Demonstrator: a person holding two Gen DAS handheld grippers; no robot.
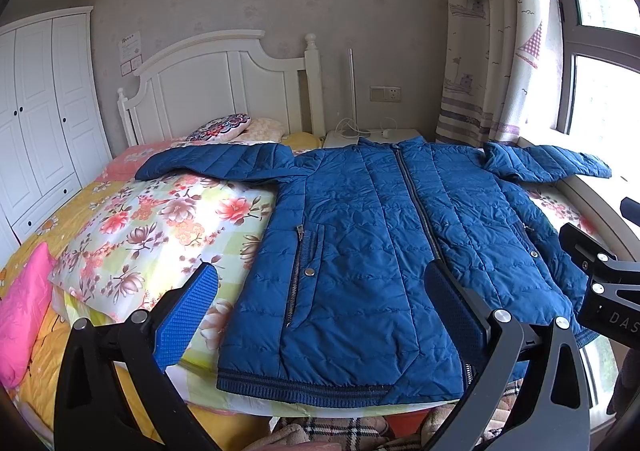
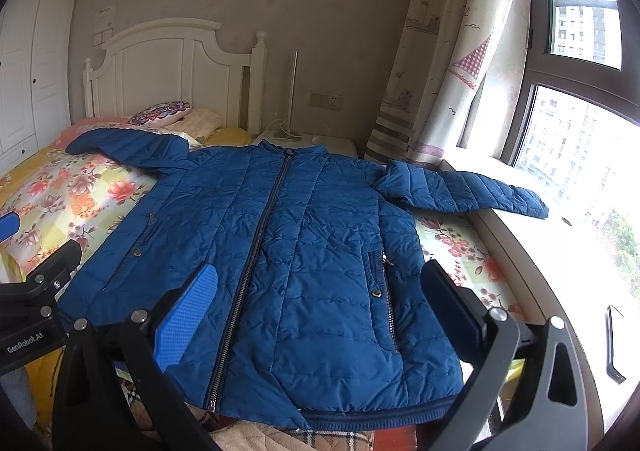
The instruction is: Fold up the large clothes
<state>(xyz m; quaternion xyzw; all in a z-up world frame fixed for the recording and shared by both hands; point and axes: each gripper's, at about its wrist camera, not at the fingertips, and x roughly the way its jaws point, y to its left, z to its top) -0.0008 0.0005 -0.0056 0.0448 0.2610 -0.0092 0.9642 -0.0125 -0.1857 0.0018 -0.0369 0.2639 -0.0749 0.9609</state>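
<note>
A blue quilted jacket [image 1: 360,243] [image 2: 288,251] lies flat and zipped on the bed, front up, hem toward me. Its left sleeve [image 1: 216,163] [image 2: 128,147] stretches out over the floral quilt. Its right sleeve [image 1: 548,163] [image 2: 464,191] reaches onto the window sill. My left gripper [image 1: 324,311] hovers open above the hem on the left half of the jacket, holding nothing. My right gripper [image 2: 320,311] hovers open above the hem on the right half, also with nothing in it. Each gripper's body shows at the edge of the other's view.
A floral quilt [image 1: 160,231] covers the bed, with a pink pillow [image 1: 24,311] at the left. The white headboard [image 1: 208,83], a nightstand [image 1: 372,137] and a curtain [image 1: 488,43] stand behind. The window sill [image 2: 560,271] runs along the right. A plaid blanket [image 1: 340,431] lies below the hem.
</note>
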